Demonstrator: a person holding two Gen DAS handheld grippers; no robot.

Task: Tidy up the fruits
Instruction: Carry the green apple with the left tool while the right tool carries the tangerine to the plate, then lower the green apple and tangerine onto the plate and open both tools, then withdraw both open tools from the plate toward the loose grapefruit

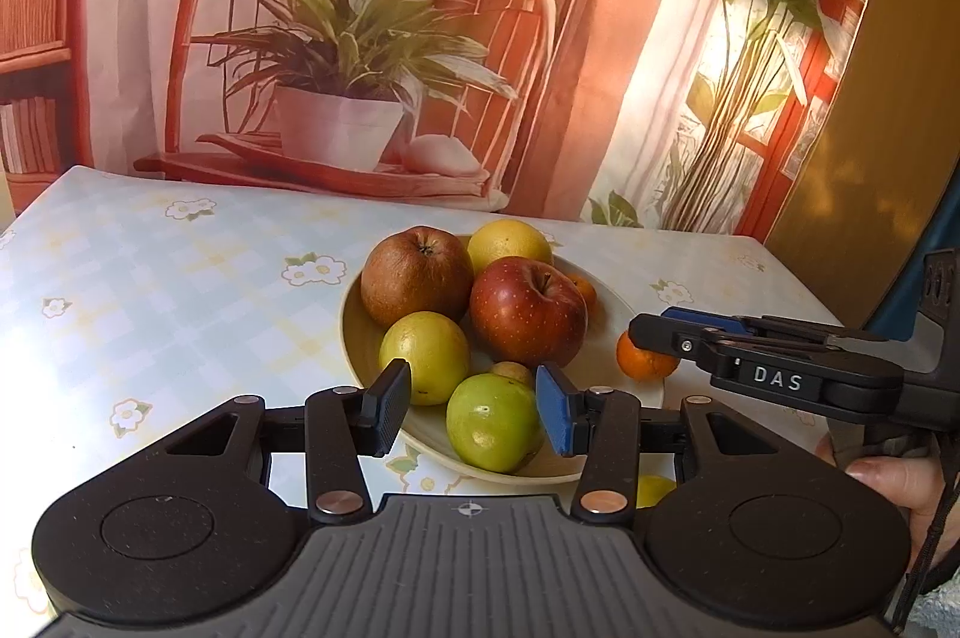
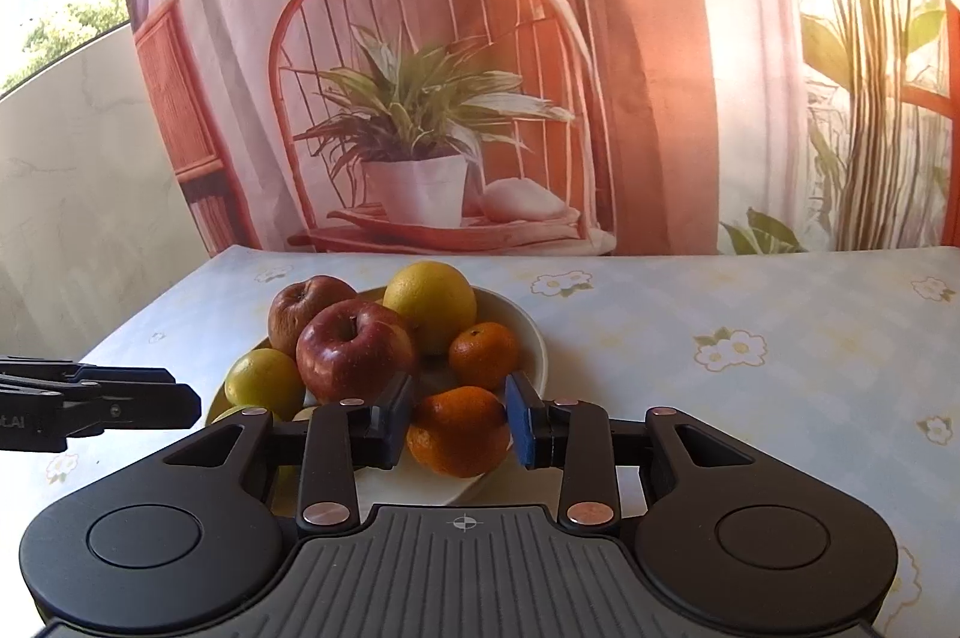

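A cream bowl (image 1: 354, 332) on the flowered tablecloth holds two red apples (image 1: 528, 311), a yellow citrus (image 1: 509, 242), a yellow-green fruit (image 1: 425, 356), a green apple (image 1: 492, 422) and a small mandarin (image 1: 583, 290). My left gripper (image 1: 474, 413) is open, its pads on either side of the green apple at the bowl's near rim. My right gripper (image 2: 459, 422) is shut on an orange mandarin (image 2: 459, 434), held over the bowl's (image 2: 537, 338) near right rim. It also shows in the left wrist view (image 1: 648, 332), holding the mandarin (image 1: 642, 359).
A printed backdrop of a chair and potted plant (image 1: 336, 98) hangs behind the table. A yellow fruit (image 1: 654, 488) lies on the cloth just below the left gripper's right finger. Bare tablecloth (image 2: 750, 338) stretches right of the bowl. A hand (image 1: 894, 482) grips the right tool.
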